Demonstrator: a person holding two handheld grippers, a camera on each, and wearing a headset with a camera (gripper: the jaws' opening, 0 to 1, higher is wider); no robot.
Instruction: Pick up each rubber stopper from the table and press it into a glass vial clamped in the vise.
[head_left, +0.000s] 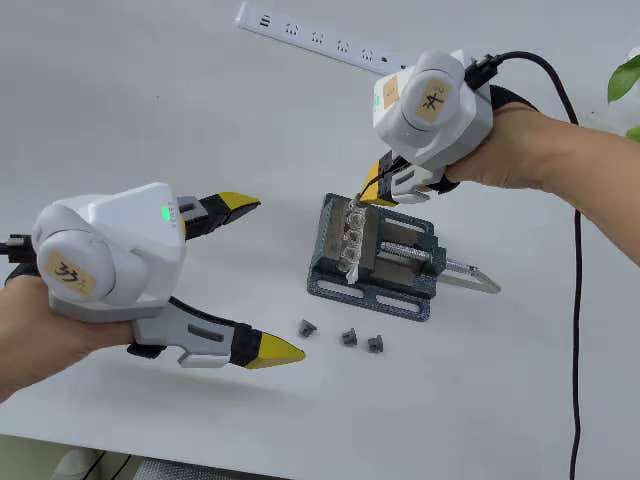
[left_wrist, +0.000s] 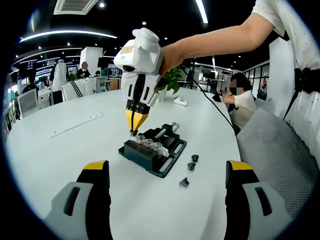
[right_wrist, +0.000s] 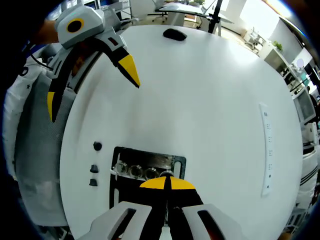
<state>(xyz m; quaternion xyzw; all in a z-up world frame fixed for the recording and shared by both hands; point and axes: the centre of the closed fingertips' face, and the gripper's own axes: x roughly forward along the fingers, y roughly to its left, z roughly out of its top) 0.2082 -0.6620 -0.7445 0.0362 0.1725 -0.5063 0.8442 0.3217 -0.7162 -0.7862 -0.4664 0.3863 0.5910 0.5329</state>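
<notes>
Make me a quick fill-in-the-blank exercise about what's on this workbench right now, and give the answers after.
1. ___ loose rubber stoppers lie on the table.
2. The ___ hand-held gripper has its closed tips at the glass vials clamped in the vise.
3. The left hand-held gripper hovers apart from the vise with its jaws ___.
Missing words: three; right; open.
</notes>
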